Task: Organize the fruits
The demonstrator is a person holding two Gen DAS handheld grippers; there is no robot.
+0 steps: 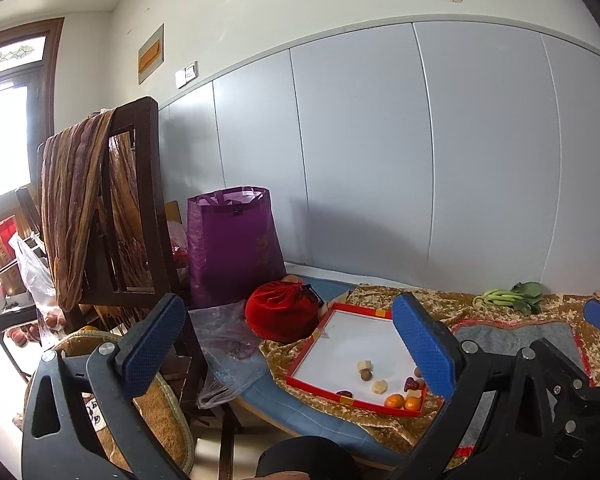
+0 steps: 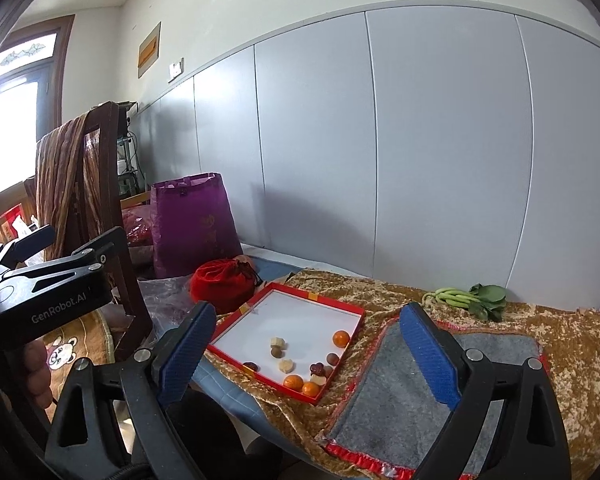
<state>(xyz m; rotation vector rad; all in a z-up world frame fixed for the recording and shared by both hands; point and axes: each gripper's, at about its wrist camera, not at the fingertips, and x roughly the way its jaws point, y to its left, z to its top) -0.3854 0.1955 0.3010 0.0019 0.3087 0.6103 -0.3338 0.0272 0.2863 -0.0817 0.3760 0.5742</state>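
Fruits in red tray, both tongs spread empty, right view alone shows 3rd orange

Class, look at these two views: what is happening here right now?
A person holds a gripper in each hand above a cloth-covered table. The left gripper and right gripper are both open and empty. Small fruits, including three oranges, lie loose in a red-rimmed tray. Nothing is being touched yet; sorting has not visibly begun.
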